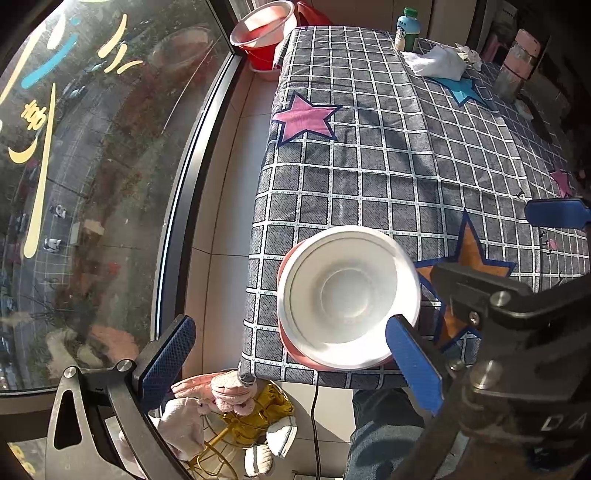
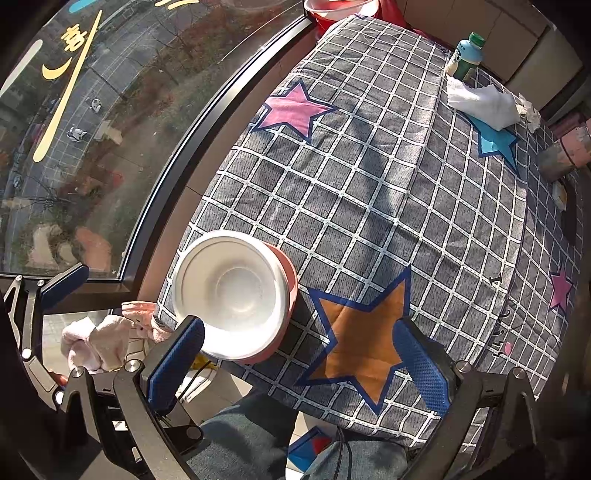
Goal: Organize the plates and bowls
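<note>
A white bowl (image 1: 347, 299) sits nested in a pink bowl (image 1: 291, 350) near the table's front left corner, on the checked cloth. It also shows in the right wrist view, the white bowl (image 2: 231, 293) inside the pink bowl (image 2: 290, 284). My left gripper (image 1: 291, 362) is open and empty, hanging over the table's front edge just in front of the bowls. My right gripper (image 2: 303, 358) is open and empty, low at the front edge, its left fingertip (image 2: 184, 347) close to the white bowl's rim. The right gripper's blue fingers (image 1: 412, 365) also show in the left wrist view.
The table (image 2: 369, 177) has a grey checked cloth with stars. At its far end stand a green-capped bottle (image 2: 465, 57), a crumpled white cloth (image 2: 480, 103) and a pink-lidded container (image 2: 565, 151). A red basin (image 1: 264, 33) sits beyond. A window runs along the left; a plush toy (image 1: 229, 398) lies below.
</note>
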{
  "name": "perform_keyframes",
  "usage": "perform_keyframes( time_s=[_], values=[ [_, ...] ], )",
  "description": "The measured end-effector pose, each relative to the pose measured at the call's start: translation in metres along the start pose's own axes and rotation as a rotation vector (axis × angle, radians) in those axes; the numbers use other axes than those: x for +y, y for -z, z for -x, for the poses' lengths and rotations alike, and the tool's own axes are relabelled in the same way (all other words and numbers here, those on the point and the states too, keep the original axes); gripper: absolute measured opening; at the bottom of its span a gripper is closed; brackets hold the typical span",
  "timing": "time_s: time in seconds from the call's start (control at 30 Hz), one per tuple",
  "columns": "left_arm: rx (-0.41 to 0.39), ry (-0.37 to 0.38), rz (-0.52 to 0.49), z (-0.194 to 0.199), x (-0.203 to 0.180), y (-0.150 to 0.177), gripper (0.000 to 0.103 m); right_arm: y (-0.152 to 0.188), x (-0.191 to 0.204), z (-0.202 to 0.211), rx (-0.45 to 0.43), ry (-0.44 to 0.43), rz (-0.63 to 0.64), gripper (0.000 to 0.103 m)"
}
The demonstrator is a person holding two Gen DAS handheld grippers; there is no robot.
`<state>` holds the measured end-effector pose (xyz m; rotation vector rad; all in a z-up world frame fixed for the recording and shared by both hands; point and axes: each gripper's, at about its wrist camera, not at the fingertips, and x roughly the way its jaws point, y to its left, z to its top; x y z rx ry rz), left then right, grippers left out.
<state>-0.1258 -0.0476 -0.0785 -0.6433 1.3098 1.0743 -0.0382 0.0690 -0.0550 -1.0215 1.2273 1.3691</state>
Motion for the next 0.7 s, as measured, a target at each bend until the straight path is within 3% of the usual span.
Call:
perform_keyframes(
  time_s=[0.5,0.7],
  values=[
    [0.008,-0.007,-0.003,-0.0015,-0.0008,-0.0015,0.103,0.0008,-0.0022,-0.0017,0.002,-0.012,-0.016,0.102],
    [-0.036,0.061,0.049,0.0056,0.0088,-0.0022,0.103,0.0002,-0.0031,-0.0025,0.002,-0.027,-0.016,0.102]
  ],
)
